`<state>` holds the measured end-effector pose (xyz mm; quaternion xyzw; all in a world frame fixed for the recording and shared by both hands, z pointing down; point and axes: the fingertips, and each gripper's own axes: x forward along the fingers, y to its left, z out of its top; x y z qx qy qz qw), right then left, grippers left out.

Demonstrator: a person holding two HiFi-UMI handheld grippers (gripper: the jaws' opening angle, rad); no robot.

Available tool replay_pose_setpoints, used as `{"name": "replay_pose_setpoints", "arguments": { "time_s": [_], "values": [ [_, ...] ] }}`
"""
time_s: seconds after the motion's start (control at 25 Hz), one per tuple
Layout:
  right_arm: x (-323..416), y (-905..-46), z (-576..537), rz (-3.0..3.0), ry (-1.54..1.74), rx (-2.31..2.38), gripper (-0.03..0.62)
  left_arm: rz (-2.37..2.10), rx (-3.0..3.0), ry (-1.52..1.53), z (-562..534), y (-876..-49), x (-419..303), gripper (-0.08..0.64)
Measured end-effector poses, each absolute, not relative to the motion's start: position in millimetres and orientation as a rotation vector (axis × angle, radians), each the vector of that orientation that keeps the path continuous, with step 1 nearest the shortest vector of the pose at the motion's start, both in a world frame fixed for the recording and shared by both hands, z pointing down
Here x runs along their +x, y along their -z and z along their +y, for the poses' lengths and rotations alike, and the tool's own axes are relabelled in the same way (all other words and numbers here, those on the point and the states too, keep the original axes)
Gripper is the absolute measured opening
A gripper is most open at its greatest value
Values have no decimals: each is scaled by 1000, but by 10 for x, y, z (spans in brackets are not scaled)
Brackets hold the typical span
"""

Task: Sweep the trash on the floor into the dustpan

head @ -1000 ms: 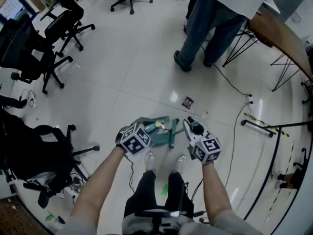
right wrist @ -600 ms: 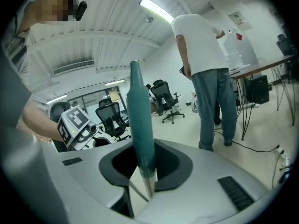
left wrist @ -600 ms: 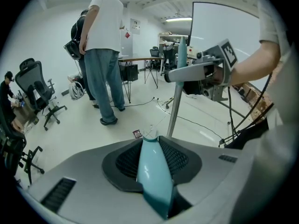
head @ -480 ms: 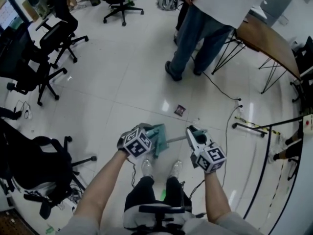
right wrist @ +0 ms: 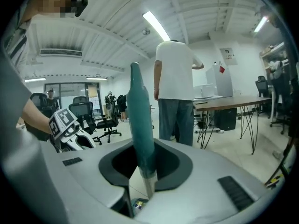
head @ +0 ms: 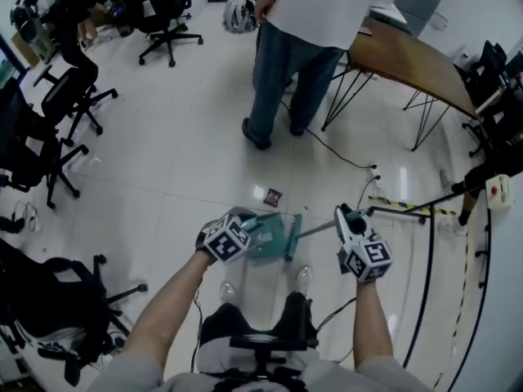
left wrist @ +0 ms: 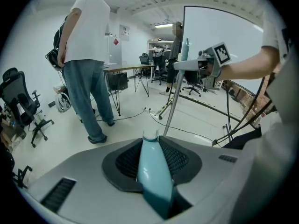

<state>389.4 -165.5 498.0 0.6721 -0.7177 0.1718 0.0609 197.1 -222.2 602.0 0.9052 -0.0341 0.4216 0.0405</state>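
Two tools held: my left gripper (head: 243, 224) pinches the dustpan (head: 268, 237) handle; my right gripper (head: 344, 216), jaws just tightened, clamps the broom (head: 315, 229). The wrapper (head: 273, 195) lies unswept on the floor (head: 180, 162) just ahead. Next, likely: I set the dustpan beside it and sweep.

- Right claw (head: 346, 217): now further out to the right than a second ago. Jaws have just been closing on the broom (head: 317, 229) handle held between them.
- Broom: handle now slants from claw down to brush; earlier it stood steeper.
- Left claw (head: 245, 225): carried forward along with the dustpan (head: 274, 237).
- Wrapper (head: 273, 195): now just beyond the dustpan's edge; earlier further off.
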Motion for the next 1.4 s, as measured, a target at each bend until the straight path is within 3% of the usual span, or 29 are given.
{"name": "replay_pose_setpoints", "arguments": {
  "time_s": [0.56, 1.0, 1.4],
  "values": [
    [5595, -5566, -2068, -2127, -489, 1955, 71, -318, 2635, -1345, -2244, -6369, 3182, 105],
    [5167, -6105, -2368, -2245, -638, 1731, 75, -354, 2591, -1328, -2413, -6441, 3344, 104],
    [4498, -5964, -2274, -2427, -792, 1521, 83, -356, 2583, -1335, -2448, -6464, 3214, 104]
  ]
}}
